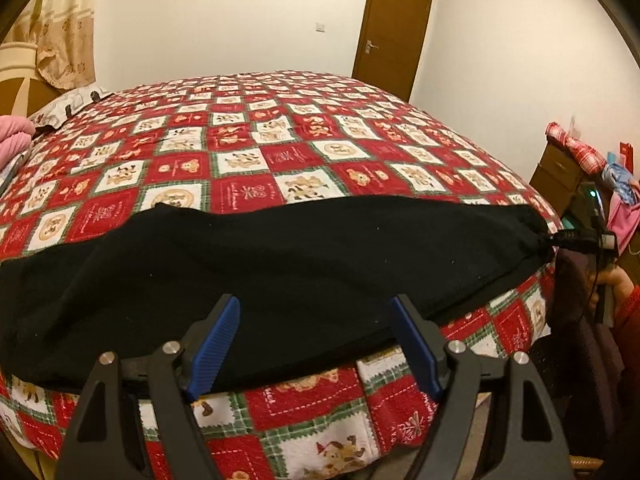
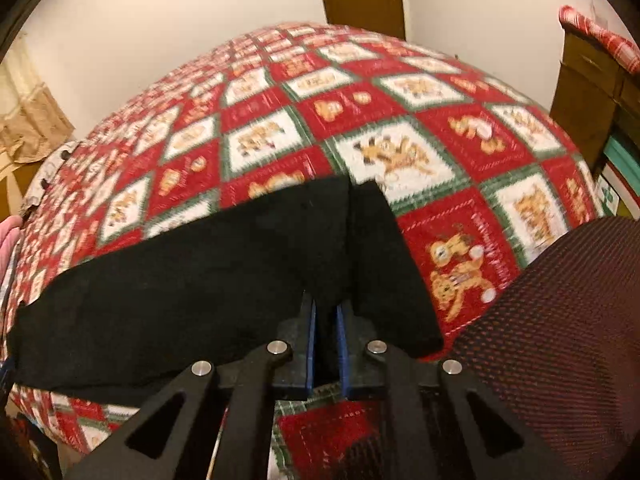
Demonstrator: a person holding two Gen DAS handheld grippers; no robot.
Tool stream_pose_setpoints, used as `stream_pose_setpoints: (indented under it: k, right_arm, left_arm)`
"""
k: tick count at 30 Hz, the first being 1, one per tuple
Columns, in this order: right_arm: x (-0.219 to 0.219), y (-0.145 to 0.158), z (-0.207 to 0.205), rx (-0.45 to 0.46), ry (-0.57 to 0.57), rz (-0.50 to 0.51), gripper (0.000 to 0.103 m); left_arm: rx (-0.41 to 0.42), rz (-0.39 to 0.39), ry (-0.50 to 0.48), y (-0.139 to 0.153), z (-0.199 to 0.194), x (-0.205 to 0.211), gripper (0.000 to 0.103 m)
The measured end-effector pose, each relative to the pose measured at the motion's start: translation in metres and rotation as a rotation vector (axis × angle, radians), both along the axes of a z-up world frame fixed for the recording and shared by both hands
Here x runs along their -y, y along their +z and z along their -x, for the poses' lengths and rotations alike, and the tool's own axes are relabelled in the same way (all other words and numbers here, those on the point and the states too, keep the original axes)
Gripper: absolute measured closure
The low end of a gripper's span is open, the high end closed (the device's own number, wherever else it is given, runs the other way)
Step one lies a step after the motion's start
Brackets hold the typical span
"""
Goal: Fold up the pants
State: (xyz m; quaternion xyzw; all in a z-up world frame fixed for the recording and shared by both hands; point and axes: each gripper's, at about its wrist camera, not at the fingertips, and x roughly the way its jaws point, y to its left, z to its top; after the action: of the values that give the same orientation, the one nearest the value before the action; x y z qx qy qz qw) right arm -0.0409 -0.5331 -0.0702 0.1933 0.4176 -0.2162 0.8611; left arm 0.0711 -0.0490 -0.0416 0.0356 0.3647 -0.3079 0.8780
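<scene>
Right wrist view: pants (image 2: 200,280) hide clamped jaws' tips.

Two hand-held tongs at one instant, each seen along its own fingers.

The left tongs (image 1: 316,344) pointed downward with their jaws standing wide apart; the blue ribbed pads (image 1: 218,346) faced each other across a broad gap and pressed on nothing. The right tongs (image 2: 326,312) pointed more steeply downward with their jaws drawn nearly together, their blue pads (image 2: 311,344) clamped on a fold of black cloth (image 2: 332,240). In the left wrist view the right tongs (image 1: 560,242) appeared at the far right edge, nipping the cloth's corner, with part of the person's hand (image 1: 612,280) and a red sleeve (image 1: 628,320) behind them.
</scene>
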Motion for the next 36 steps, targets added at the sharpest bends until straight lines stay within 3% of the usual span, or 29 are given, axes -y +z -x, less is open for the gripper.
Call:
stream_pose_setpoints:
  k: [6,11,15,16,17,19,20,22,25,30,33,34,36]
  right_arm:
    - [0.0,0.025,0.016,-0.054,0.019,0.134,0.094]
    - [0.012,0.001,0.006,-0.155,0.034,0.228,0.092]
    - [0.015,-0.009,0.004,-0.209,0.046,0.255,0.068]
    - [0.017,-0.004,0.008,-0.198,0.022,0.257,0.057]
    - [0.021,0.004,0.014,-0.162,-0.005,0.252,0.048]
    - [0.033,0.022,0.029,-0.062,-0.084,0.215,0.042]
    - [0.041,0.031,0.037,0.011,-0.115,0.164,0.042]
    - [0.044,0.039,0.036,0.066,-0.099,0.126,0.042]
    - [0.041,0.042,0.014,-0.013,-0.074,0.231,0.042]
    - [0.066,0.046,0.014,0.084,-0.162,0.039,0.042]
    - [0.068,0.026,-0.003,0.001,-0.099,-0.005,0.042]
    - [0.066,0.019,-0.007,-0.027,-0.088,-0.004,0.044]
    - [0.06,0.006,-0.016,-0.06,-0.048,-0.009,0.067]
  left_arm:
    - [-0.026,0.013,0.022,-0.001,-0.004,-0.001,0.023]
    - [-0.024,0.01,-0.002,-0.002,0.001,0.004,0.023]
    - [0.005,-0.027,-0.027,-0.001,0.007,0.008,0.023]
    - [0.008,-0.033,-0.031,-0.001,0.007,0.008,0.023]
    - [0.007,-0.038,-0.033,-0.001,0.007,0.009,0.023]
    - [-0.007,-0.034,-0.046,-0.003,0.005,0.013,0.023]
    - [-0.011,-0.031,-0.057,-0.003,0.004,0.016,0.023]
    - [-0.004,-0.033,-0.082,-0.003,0.007,0.027,0.023]
    - [0.022,-0.055,-0.138,-0.002,0.013,0.05,0.023]
    - [0.042,-0.088,-0.193,-0.005,0.018,0.075,0.023]
    - [0.013,-0.103,-0.19,-0.015,0.014,0.085,0.023]
    - [-0.001,-0.107,-0.189,-0.02,0.014,0.087,0.023]
    - [-0.02,-0.121,-0.188,-0.027,0.014,0.09,0.023]
